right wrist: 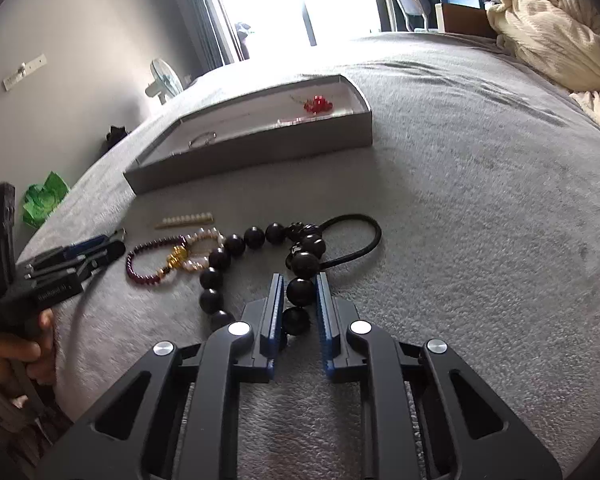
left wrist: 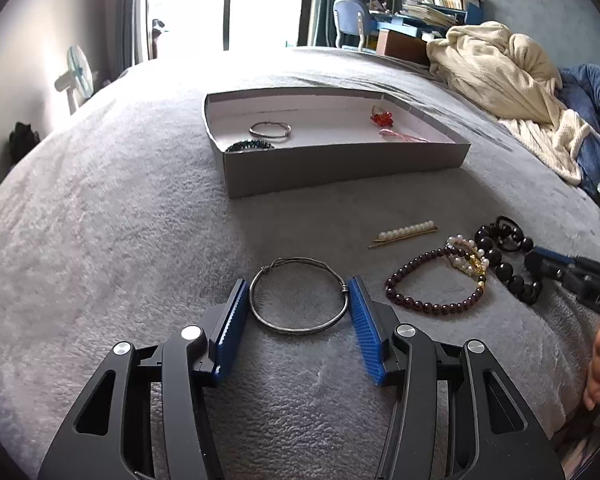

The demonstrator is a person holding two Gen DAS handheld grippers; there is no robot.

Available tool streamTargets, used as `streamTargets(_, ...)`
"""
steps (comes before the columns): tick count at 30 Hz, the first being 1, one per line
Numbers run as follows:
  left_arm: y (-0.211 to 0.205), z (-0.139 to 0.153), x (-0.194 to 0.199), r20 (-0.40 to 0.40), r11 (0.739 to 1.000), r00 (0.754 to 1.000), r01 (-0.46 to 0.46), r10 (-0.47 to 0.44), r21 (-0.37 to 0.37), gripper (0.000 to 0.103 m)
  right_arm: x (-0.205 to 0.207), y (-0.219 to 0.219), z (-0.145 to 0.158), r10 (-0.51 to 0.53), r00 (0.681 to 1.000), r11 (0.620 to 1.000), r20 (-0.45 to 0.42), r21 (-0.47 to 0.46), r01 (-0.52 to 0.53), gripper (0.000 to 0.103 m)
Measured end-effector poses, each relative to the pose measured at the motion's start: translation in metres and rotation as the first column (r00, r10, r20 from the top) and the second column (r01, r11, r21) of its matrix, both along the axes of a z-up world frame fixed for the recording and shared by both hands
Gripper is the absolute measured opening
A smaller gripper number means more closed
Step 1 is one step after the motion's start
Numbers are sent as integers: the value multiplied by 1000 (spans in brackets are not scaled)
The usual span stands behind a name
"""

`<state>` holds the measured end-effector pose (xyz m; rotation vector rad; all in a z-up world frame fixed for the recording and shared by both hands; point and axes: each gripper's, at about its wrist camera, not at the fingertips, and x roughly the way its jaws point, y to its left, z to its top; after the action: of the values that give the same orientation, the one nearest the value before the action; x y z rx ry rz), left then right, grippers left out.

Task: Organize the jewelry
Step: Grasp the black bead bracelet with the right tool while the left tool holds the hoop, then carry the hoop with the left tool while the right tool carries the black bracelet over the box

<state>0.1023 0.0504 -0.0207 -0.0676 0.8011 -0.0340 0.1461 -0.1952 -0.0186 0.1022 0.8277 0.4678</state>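
Observation:
A grey shallow box [left wrist: 340,164] lies on the bed and holds a silver bangle [left wrist: 270,131], a dark bracelet [left wrist: 249,145], a red bead piece [left wrist: 381,119] and a pink item [left wrist: 400,135]. My left gripper [left wrist: 298,290] is open, its fingers on either side of a silver wire bangle [left wrist: 298,302] on the blanket. My right gripper [right wrist: 300,286] is shut on a bead of the large black bead bracelet [right wrist: 300,290]. A dark red bead bracelet [left wrist: 432,280], a pearl bracelet [left wrist: 466,256], a pearl hairpin [left wrist: 406,233] and a black hair tie [right wrist: 356,240] lie nearby.
The grey fleece blanket [left wrist: 140,240] covers the bed. A cream blanket heap [left wrist: 500,68] and blue bedding [left wrist: 592,96] lie at the far right. A fan [left wrist: 78,76] stands left of the bed; a green bag [right wrist: 44,200] lies beyond the left edge.

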Motion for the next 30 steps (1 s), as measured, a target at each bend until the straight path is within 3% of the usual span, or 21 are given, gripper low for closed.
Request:
streamTargets(14,-2,33,4,56,999,998,35,-34,-8,52,6,4,37,30,996,999,88,29,-33,14)
streamTargets(30,4,67,47,112,999,993,43,-44,8,52,50,23,96,79,974,996,212,33,-88,14)
